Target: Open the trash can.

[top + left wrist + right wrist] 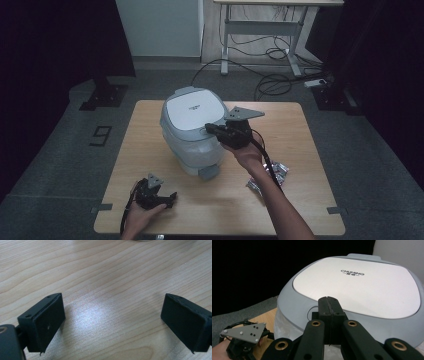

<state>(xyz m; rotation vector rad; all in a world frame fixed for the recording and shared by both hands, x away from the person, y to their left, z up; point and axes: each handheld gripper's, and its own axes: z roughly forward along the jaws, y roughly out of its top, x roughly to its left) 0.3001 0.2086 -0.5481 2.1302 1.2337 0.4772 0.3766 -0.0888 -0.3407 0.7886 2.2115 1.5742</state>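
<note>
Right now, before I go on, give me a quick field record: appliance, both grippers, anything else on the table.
appliance: grey rice cooker with white lid panel, lid closed, at table centre
right gripper: jaws shut together, tips at the oval button on the cooker's front rim; contact cannot be confirmed
left gripper: jaws wide apart, nothing between them, low over bare wooden table near its front-left edge
other items: shiny wrapped packets on the table beside the right forearm

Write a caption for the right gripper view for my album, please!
Shut tongs press at the button on a grey cooker's lid.
</note>
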